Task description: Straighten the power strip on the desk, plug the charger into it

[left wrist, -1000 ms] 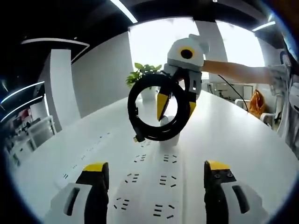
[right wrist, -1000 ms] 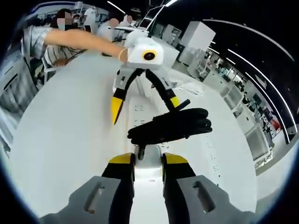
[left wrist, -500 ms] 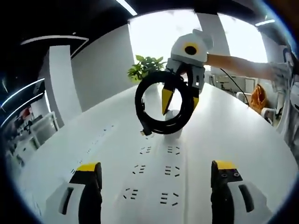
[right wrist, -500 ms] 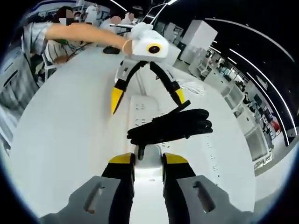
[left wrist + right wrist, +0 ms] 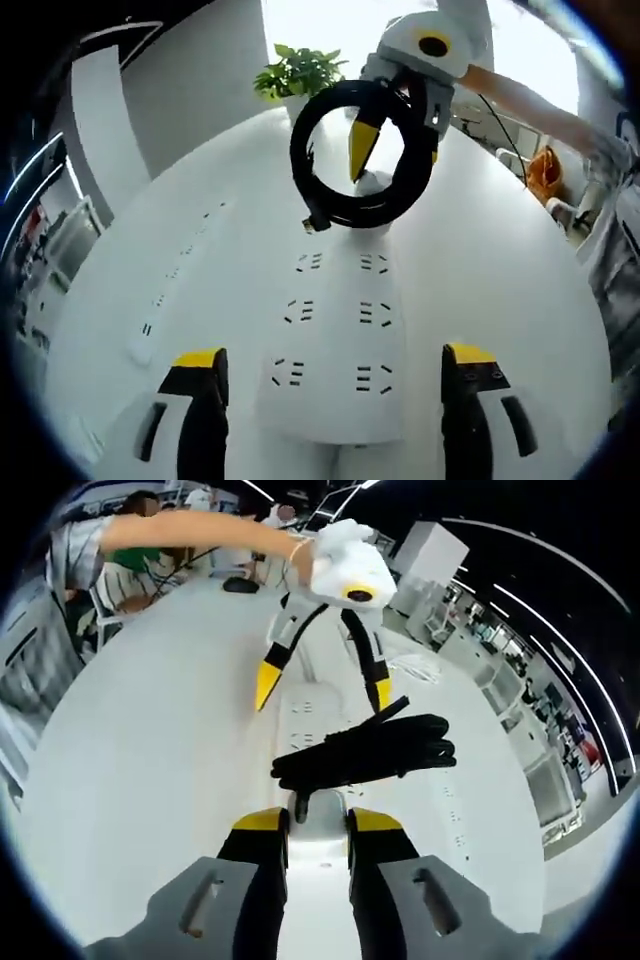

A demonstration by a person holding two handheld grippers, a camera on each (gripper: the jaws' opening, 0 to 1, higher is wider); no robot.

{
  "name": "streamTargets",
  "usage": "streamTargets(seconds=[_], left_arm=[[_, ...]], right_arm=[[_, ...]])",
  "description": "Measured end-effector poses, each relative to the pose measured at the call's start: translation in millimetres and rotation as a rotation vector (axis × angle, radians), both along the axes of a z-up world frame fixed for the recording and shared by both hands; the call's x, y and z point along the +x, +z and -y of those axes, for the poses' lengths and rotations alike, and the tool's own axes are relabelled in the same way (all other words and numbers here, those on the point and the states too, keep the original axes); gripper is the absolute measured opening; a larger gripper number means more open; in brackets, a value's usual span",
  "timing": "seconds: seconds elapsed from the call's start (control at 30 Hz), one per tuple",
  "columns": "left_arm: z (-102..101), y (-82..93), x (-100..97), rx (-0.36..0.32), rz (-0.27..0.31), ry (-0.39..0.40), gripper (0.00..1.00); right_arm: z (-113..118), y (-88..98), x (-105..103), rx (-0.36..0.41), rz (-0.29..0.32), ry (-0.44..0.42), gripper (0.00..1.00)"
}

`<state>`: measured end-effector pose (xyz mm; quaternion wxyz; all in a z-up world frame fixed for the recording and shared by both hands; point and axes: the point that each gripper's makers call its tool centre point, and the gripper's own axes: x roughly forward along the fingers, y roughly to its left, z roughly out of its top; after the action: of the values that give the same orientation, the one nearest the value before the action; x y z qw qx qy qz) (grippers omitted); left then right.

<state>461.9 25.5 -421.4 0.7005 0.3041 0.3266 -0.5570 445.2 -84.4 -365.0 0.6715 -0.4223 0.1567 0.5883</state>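
Desk, charger behind cable coil

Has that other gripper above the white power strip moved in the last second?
Yes. In the right gripper view the left gripper has shifted toward the power strip, its jaws now spread over the strip's far end.

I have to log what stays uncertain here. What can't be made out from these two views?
- Left gripper view: the power strip's near end is cut off by the bottom edge.
- Right gripper view: the charger's body is hidden between the right gripper's jaws and under the black cable coil.
- Both views: charger prongs hidden.
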Motion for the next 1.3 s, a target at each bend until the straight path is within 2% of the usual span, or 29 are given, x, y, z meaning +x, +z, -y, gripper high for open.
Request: streamTargets(seconds=[0.07,0.23,0.37,0.67,0.83,0.93,1.3], left_arm=[[0,-3.5,0.6,0.040,0.006,-0.014,0.83],[2,-5.0,5.0,0.086,-0.021,-0.010,0.81],[-2,-7.0,6.0,0.140,-0.063,0.006,0.76],[-1,-14.1,2.9,0.210,-0.124,0.015,0.75],[0,-20.8,2.2,0.243,-0.130,0.010,0.75],[5,-25.5,-12.7,0.268,-0.122,0.000,0.70],[6,-25.6,-20.5,0.341,-0.137,-0.021,0.67]], right_arm=[[0,-0.1,0,-0.002,0.001,0.000,0.21],[-1,-0.8,-2,-0.002,0.005,0.000,0.21],[-2,-1.8,-6,-0.005,0.011,0.003,0.21],[-4,-3.7,-10,-0.014,0.020,0.006,0.21],[-3,-4.3,-11,-0.010,0.019,0.007,0.21],[-2,-4.4,-12,-0.005,0.019,0.007,0.21],[1,-4.7,-16,-0.015,0.042,0.015,0.21]])
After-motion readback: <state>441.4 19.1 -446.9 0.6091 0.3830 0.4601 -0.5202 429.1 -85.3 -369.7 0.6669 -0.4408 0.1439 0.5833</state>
